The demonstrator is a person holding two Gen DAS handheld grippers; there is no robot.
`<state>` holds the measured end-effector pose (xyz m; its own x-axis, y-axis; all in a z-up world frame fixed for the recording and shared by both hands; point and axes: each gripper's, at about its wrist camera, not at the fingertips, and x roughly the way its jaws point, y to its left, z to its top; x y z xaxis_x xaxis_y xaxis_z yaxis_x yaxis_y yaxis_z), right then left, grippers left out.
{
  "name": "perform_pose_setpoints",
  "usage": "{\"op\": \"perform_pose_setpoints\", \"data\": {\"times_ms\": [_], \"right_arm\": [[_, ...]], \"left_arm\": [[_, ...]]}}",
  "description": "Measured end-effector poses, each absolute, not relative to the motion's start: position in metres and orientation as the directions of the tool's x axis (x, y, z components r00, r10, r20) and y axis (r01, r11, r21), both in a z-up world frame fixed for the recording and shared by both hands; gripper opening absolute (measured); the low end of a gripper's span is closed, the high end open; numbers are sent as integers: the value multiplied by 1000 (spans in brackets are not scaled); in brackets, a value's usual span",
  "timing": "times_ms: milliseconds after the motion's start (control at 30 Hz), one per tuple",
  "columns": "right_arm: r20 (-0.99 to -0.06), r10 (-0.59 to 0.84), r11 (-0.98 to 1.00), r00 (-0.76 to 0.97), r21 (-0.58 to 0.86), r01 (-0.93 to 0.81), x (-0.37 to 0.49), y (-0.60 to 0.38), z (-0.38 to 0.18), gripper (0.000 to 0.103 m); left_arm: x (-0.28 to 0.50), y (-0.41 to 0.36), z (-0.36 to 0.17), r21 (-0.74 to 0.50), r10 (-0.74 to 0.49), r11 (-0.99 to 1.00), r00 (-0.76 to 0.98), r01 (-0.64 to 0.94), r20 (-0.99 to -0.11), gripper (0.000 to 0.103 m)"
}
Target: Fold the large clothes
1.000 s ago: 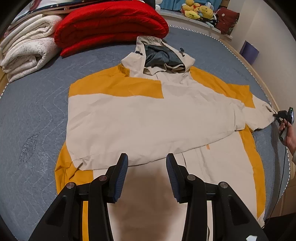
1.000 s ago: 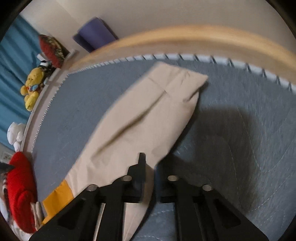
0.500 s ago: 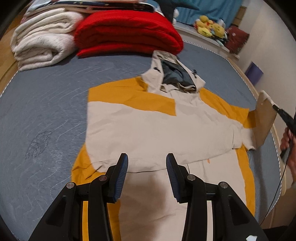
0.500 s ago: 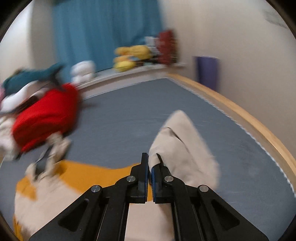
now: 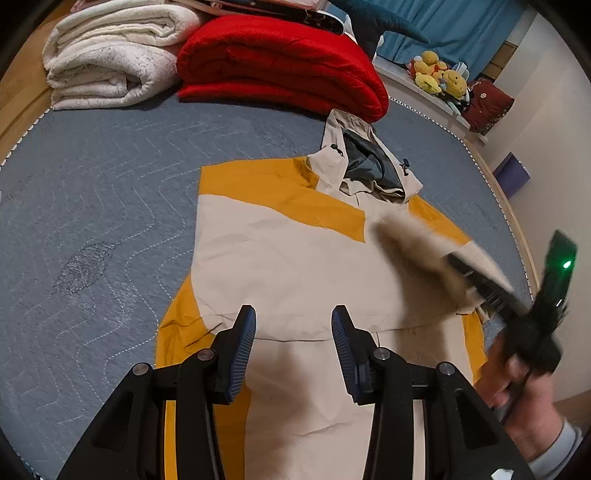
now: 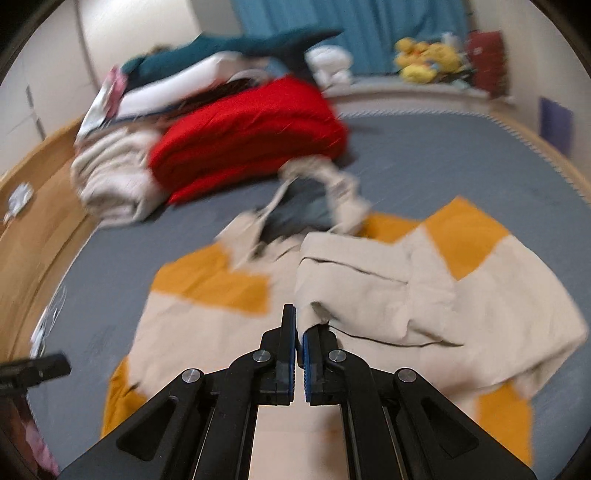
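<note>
Far left, head of bed: rolled white blanket [image 5: 110, 62], then folded red blanket [image 5: 280, 62] just beside it, touching. Grey quilted mattress [image 5: 92, 206] under everything.

Centre: beige-and-yellow hooded jacket [image 5: 280, 258] spread flat on the mattress, front up, hood [image 5: 365, 162] toward the red blanket, near sleeve folded across the chest.

Left hand-held gripper [image 5: 293, 332] above the jacket's lower front, jaws apart, nothing between the pads, no contact with fabric visible.

Right of centre: far sleeve [image 6: 369, 291] lifted and doubled over the jacket body, cuff end pinched in the right hand-held gripper [image 6: 299, 332], jaws together on the fabric. Motion-blurred in left wrist view, with a hand [image 5: 517, 391] on the grip.

Far right: plush toys [image 5: 439, 77] on the ledge, blue curtain [image 5: 461, 26] behind.
</note>
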<state>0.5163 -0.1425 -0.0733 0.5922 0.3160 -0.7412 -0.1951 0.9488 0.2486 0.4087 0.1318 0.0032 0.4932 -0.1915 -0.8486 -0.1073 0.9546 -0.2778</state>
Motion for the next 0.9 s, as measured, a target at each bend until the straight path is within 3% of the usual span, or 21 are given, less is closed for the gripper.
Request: {"op": "perform_pose_setpoints", "data": {"times_ms": [233, 467, 633, 767, 900], "right_arm": [[-824, 364, 918, 435, 237, -317, 495, -62, -99, 12], [-810, 374, 917, 452, 249, -313, 466, -98, -42, 28], [-797, 310, 938, 519, 167, -304, 435, -139, -8, 57], [-816, 221, 951, 534, 61, -302, 416, -159, -6, 57], [-769, 248, 968, 590, 179, -175, 408, -203, -3, 57]], "left_arm": [[411, 122, 5, -281, -216, 957, 479, -68, -851, 39], [410, 120, 5, -270, -207, 961, 483, -64, -851, 39], [412, 109, -5, -247, -188, 967, 477, -63, -859, 39], [416, 92, -15, -226, -185, 974, 457, -35, -870, 39], [419, 67, -22, -233, -206, 973, 462, 0, -863, 39]]}}
